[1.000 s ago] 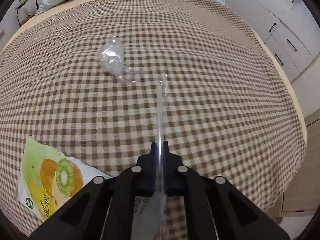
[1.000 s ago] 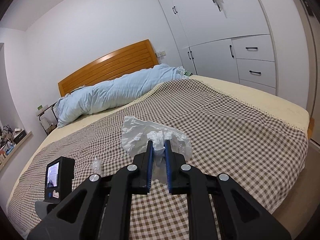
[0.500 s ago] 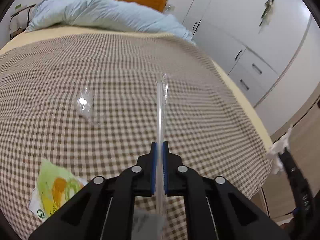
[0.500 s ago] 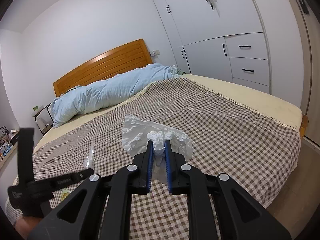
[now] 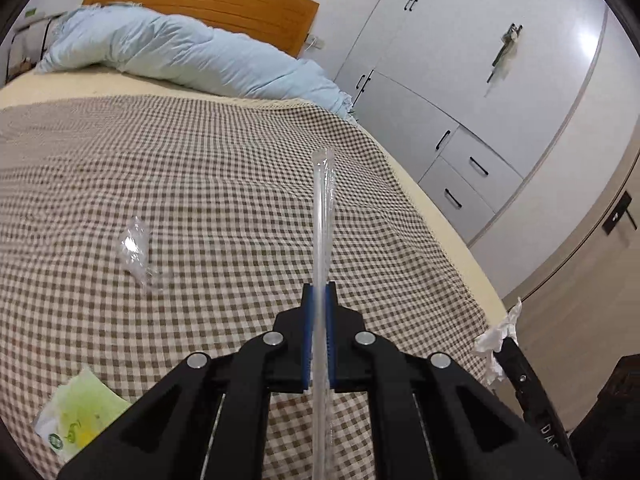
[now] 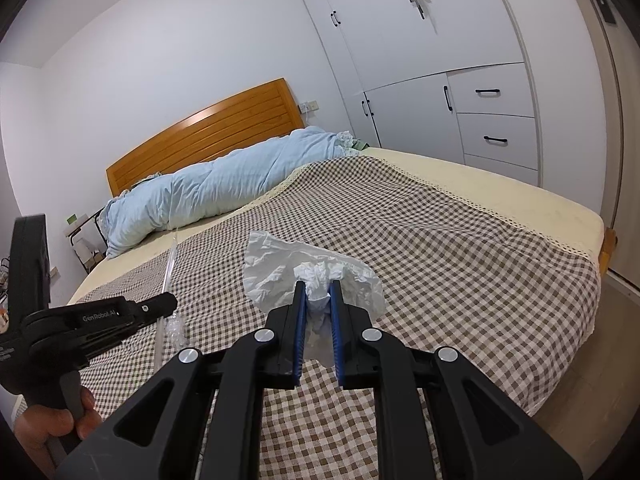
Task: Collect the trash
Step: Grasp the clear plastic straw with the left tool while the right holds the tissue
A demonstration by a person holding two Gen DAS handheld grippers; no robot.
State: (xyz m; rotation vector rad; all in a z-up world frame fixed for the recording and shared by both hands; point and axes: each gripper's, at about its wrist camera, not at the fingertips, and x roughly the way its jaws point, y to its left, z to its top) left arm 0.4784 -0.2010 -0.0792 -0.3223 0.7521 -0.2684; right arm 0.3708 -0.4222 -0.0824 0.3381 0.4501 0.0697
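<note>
Left gripper (image 5: 319, 300) clenched on clear straw (image 5: 322, 220), lifted off checked bedspread (image 5: 200, 184) since previous frame; pickup judged complete. Right gripper (image 6: 318, 300) grasps crumpled tissue (image 6: 312, 276).

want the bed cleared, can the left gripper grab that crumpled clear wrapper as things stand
Probably not yet: the left gripper is shut on a wrapped straw. Nothing lies over the clear wrapper on the bed.

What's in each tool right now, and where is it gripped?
Left tool: shut on the clear wrapped straw, near its lower end. Right tool: shut on the crumpled white tissue, at its bunched middle.
</note>
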